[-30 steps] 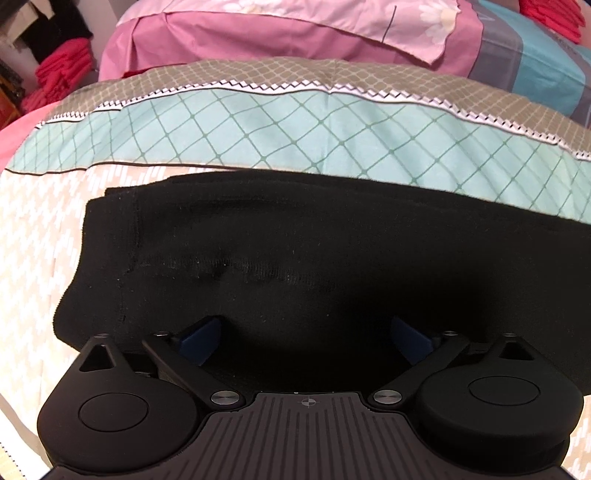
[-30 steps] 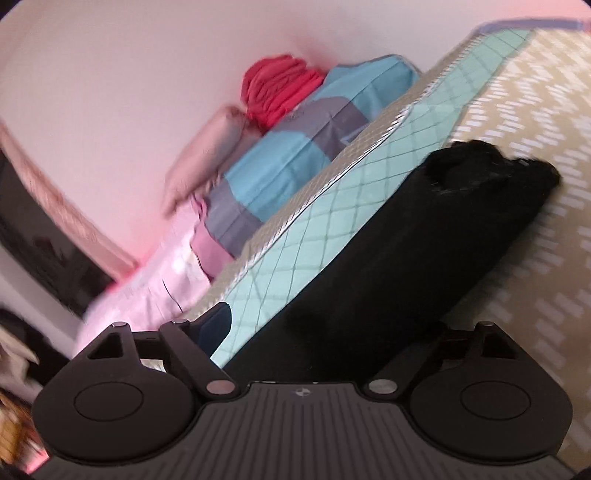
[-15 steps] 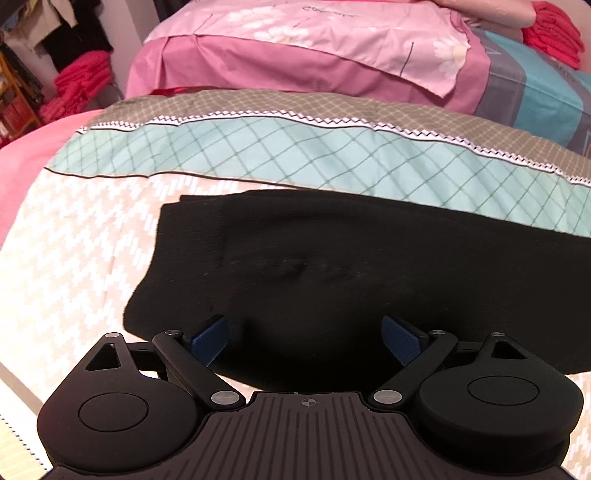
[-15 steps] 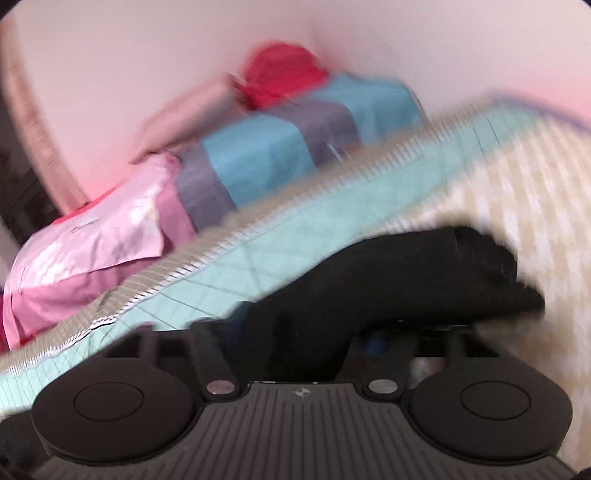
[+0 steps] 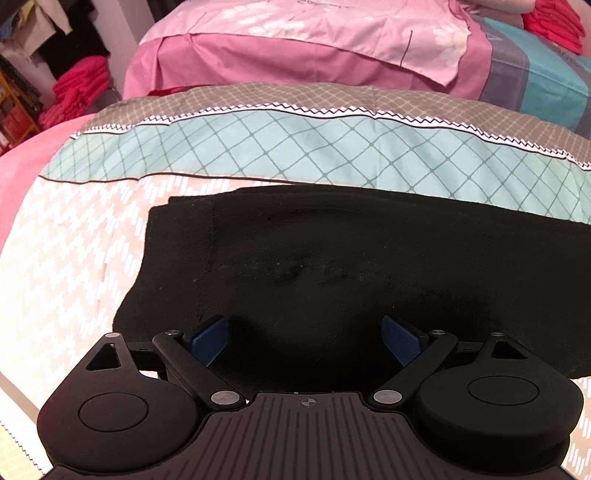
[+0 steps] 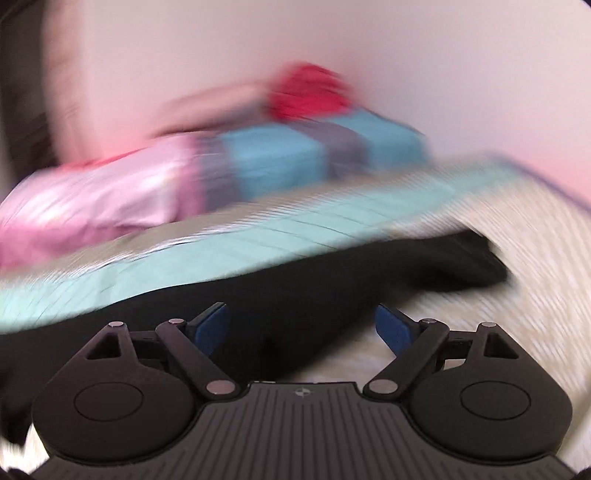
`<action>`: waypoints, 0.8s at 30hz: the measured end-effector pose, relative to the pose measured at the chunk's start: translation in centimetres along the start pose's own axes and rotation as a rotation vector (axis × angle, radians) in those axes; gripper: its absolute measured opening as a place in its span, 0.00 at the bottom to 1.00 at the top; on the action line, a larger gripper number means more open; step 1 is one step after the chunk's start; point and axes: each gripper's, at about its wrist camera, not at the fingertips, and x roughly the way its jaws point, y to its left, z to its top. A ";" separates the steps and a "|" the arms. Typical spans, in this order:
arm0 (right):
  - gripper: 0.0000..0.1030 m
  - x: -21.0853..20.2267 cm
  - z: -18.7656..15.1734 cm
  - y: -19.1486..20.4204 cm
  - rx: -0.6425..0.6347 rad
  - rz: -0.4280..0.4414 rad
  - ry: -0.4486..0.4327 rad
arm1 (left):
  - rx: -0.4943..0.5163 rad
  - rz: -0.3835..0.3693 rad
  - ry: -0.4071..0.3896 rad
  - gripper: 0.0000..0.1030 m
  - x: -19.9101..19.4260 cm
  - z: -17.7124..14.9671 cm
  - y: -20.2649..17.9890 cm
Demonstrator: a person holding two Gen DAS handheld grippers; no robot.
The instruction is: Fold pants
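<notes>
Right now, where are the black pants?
The pants lie flat on the bed, just ahead of the open left gripper, below the teal stripe.

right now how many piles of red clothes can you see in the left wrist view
2. One pile of red clothes sits at the far left beside the bed; another red pile lies at the top right, on the blue and grey bedding. More may lie out of frame.
</notes>
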 end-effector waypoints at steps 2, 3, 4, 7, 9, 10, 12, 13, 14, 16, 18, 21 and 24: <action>0.81 0.2 0.1 3.0 -0.114 0.130 -0.007 | 0.008 0.003 0.001 1.00 0.1 0.0 -0.2; 0.78 0.5 0.1 4.3 -0.150 0.193 0.000 | 0.012 0.004 0.001 1.00 0.3 0.1 -0.3; 0.75 1.1 0.2 5.5 -0.178 0.248 0.020 | 0.016 0.006 0.001 1.00 0.4 0.1 -0.4; 0.68 4.1 0.2 8.6 -0.241 0.357 0.122 | 0.023 0.011 0.007 1.00 0.8 0.2 -0.6; 0.67 7.3 0.0 10.0 -0.251 0.325 0.211 | 0.028 0.015 0.012 1.00 1.3 0.3 -0.7; 0.70 8.5 0.0 10.2 -0.242 0.320 0.234 | 0.028 0.017 0.016 1.00 1.5 0.2 -0.7; 0.70 8.7 0.9 9.9 -0.180 0.332 0.235 | 0.028 0.017 0.018 1.00 1.6 0.3 -0.7; 0.69 8.3 1.1 9.5 -0.153 0.335 0.237 | 0.030 0.016 0.018 1.00 1.7 0.3 -0.7; 0.70 7.5 1.3 9.0 -0.140 0.342 0.209 | 0.031 0.015 0.018 1.00 1.7 0.4 -0.7; 0.84 6.1 0.9 8.6 -0.151 0.340 0.171 | 0.028 0.010 0.021 1.00 1.9 0.4 -0.6; 0.84 6.3 0.2 8.3 -0.183 0.360 0.189 | 0.020 0.006 0.025 1.00 2.0 0.5 -0.5; 0.84 7.7 0.2 7.8 -0.230 0.359 0.195 | 0.026 0.011 0.029 1.00 2.2 0.5 -0.6; 0.83 7.7 2.0 6.9 -0.090 0.388 0.213 | 0.030 0.010 0.030 1.00 2.1 0.6 -0.6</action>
